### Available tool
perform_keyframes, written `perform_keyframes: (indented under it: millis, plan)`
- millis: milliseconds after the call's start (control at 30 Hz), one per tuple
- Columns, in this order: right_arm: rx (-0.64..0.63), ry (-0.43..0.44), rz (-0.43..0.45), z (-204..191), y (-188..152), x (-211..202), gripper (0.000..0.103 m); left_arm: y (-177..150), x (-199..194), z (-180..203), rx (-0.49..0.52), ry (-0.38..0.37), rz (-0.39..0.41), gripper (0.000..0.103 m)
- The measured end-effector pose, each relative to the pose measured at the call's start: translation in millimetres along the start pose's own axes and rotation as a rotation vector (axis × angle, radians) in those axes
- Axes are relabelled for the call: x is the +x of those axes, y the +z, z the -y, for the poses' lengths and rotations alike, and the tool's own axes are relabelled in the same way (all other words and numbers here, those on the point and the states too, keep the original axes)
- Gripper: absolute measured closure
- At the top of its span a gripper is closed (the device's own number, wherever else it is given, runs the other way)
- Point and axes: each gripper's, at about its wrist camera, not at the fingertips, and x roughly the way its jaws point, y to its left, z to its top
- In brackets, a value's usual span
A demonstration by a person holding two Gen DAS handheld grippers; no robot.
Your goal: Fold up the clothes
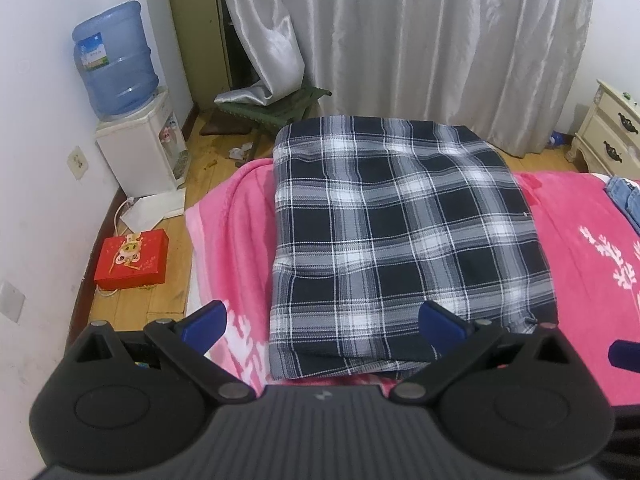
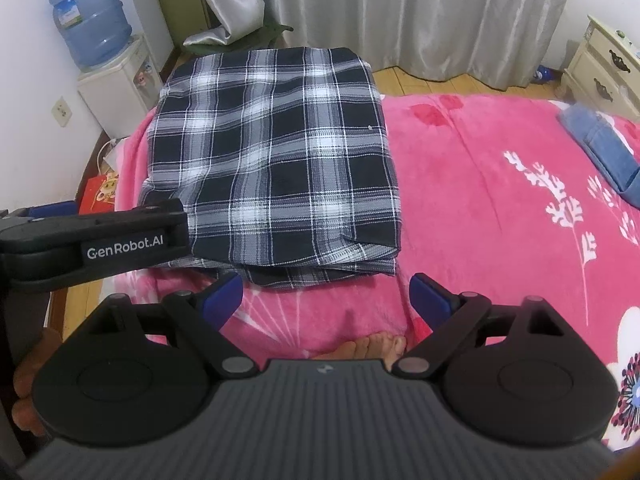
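A black-and-white plaid garment [image 1: 396, 232] [image 2: 276, 160] lies folded into a flat rectangle on the pink blanket [image 1: 592, 248] [image 2: 472, 184] of the bed. My left gripper [image 1: 322, 326] hovers open over the garment's near edge, with its blue pads apart and nothing pinched. My right gripper [image 2: 326, 300] is open too, just short of the garment's near right corner, above bare blanket. In the right wrist view the left gripper's black body [image 2: 92, 240] reaches in from the left beside the garment's near left corner.
Folded blue denim [image 2: 604, 144] [image 1: 626, 196] lies on the bed at the right. A water dispenser [image 1: 132, 120] and a red box [image 1: 132, 260] stand on the wooden floor to the left. Curtains [image 1: 400, 40] hang behind; a cream nightstand [image 1: 612, 132] sits far right. Bare toes [image 2: 372, 348] show below.
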Motion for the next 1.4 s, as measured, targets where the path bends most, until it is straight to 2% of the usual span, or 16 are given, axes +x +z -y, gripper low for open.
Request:
perform_keyframes:
  millis: [567, 1400]
  plan:
    - [-0.007, -0.011, -0.008, -2.6, 0.0, 2.1, 0.013, -3.4, 7.2, -0.9, -0.004, -0.001, -0.037, 0.001]
    - [-0.010, -0.016, -0.015, -1.3, -1.6, 3.5, 0.013, -7.0, 7.2, -1.2, -0.003, 0.008, -0.039, 0.001]
